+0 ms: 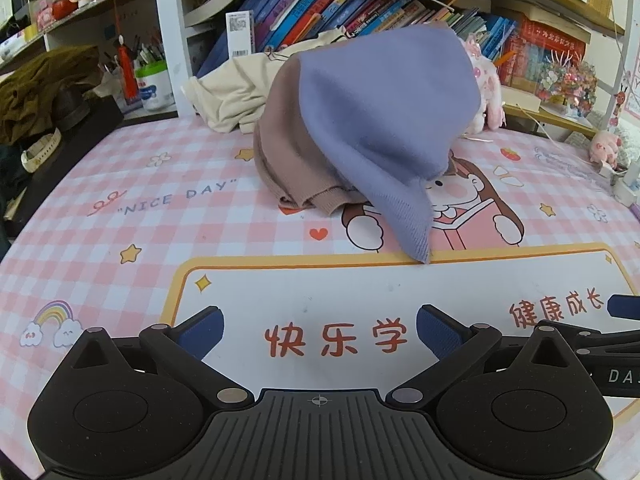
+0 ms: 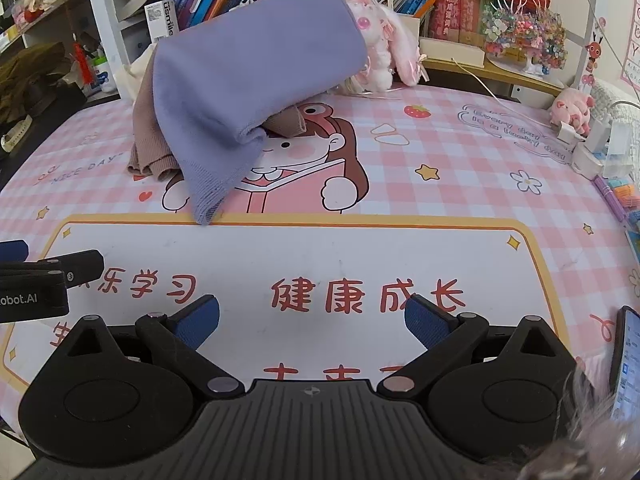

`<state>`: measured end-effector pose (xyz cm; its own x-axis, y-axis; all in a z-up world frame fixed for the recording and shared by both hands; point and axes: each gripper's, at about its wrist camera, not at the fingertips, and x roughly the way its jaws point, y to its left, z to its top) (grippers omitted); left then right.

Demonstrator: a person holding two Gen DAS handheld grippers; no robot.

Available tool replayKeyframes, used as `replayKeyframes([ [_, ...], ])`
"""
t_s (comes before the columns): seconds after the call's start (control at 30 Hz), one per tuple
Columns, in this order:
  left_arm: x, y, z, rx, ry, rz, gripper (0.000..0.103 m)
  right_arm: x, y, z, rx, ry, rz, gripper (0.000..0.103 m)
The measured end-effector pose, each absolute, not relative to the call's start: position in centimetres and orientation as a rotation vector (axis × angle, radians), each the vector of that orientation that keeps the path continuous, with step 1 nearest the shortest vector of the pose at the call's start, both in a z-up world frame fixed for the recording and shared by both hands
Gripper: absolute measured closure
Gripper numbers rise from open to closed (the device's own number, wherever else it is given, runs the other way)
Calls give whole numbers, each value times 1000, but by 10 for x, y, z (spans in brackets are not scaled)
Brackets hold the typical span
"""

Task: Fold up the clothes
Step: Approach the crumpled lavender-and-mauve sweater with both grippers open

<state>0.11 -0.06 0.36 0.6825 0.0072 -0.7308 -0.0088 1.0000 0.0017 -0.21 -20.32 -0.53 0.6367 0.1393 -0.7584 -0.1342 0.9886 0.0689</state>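
Observation:
A purple-blue garment [image 1: 384,120] lies heaped over a brown knitted garment [image 1: 288,160] at the middle far side of the table, one ribbed corner trailing toward me. The same pile shows in the right wrist view, purple-blue garment [image 2: 248,80] over brown one [image 2: 148,140]. A cream garment [image 1: 236,88] lies behind them. My left gripper [image 1: 320,334] is open and empty, low over the table mat, well short of the pile. My right gripper [image 2: 312,322] is open and empty beside it, also short of the pile.
A pink checked cartoon mat [image 1: 160,216] covers the table. Bookshelves [image 1: 340,4] stand behind. A pink plush rabbit [image 2: 380,52], a small pink plush [image 2: 572,108], chargers [image 2: 592,148] and a phone [image 2: 628,364] sit on the right. Dark clothes [image 1: 44,84] are piled at left.

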Motion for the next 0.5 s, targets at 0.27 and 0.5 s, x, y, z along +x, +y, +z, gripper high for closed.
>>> replayKeyframes([
  [0.27,4,2,-9,5,830,1,0,3,-203,-8,0,872,153,3],
  [0.5,8,1,-5,-4,841,7,0,6,-203,-10,1,875,153,3],
])
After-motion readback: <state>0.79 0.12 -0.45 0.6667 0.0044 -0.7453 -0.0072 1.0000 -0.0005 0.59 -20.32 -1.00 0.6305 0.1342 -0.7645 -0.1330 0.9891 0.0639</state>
